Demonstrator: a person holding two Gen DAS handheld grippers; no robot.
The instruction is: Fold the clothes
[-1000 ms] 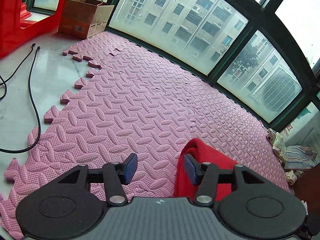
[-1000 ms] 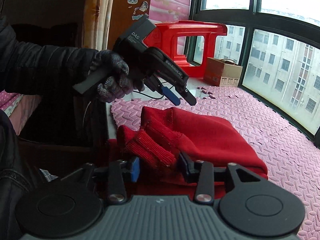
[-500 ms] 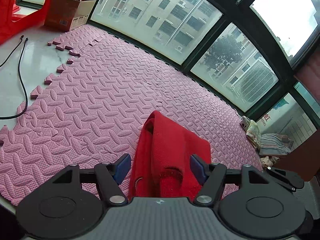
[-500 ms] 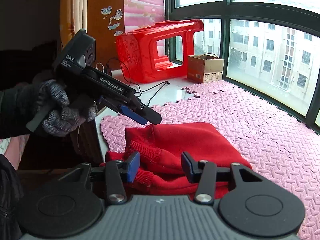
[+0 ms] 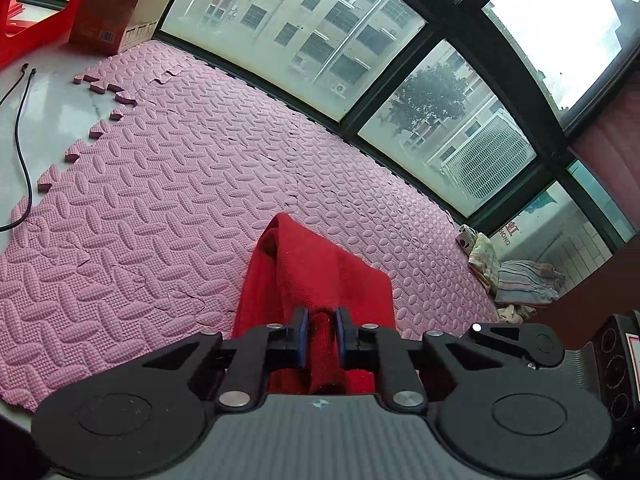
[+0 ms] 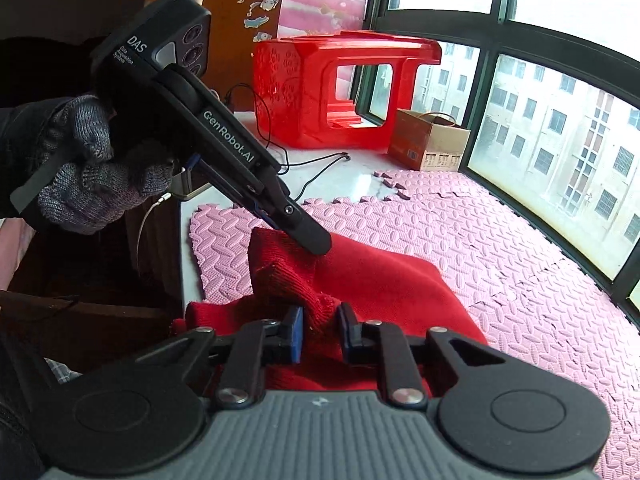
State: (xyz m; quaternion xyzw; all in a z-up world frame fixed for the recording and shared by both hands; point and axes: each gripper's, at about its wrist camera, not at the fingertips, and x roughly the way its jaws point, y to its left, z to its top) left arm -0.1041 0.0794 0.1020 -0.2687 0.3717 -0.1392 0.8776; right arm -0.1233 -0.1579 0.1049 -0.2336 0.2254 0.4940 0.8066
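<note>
Two claws, both busy with one red sweater (image 5: 316, 276). My left gripper (image 5: 320, 334) has its blue-padded jaws pinched nearly together on a ribbed fold of the knit, the fabric bunched up between the pads and running away from me in a long ridge across the mat. My right gripper (image 6: 319, 332) has a thick ribbed cuff or hem edge sitting between its jaws; the pads look close against the cloth on both sides, though a sliver of gap shows by the right pad, so I cannot tell for sure whether it has bitten down. From the right wrist view I can see my left gripper (image 6: 308, 236) slanting down from my gloved left hand (image 6: 88, 184), its tip pressed into the sweater (image 6: 384, 280) near the rumpled near edge. The garment lies partly folded at the near edge of the pink foam mat (image 5: 160, 184), which covers the ledge along the window (image 5: 304, 36). Further out, a black cable (image 5: 22, 140) trails over the bare white surface, a cardboard box (image 6: 428, 144) stands by the glass, and a red plastic stool (image 6: 336, 88) lies tipped beside it. Off at the far end, a heap of other clothes (image 5: 516, 276) sits in the corner.
</note>
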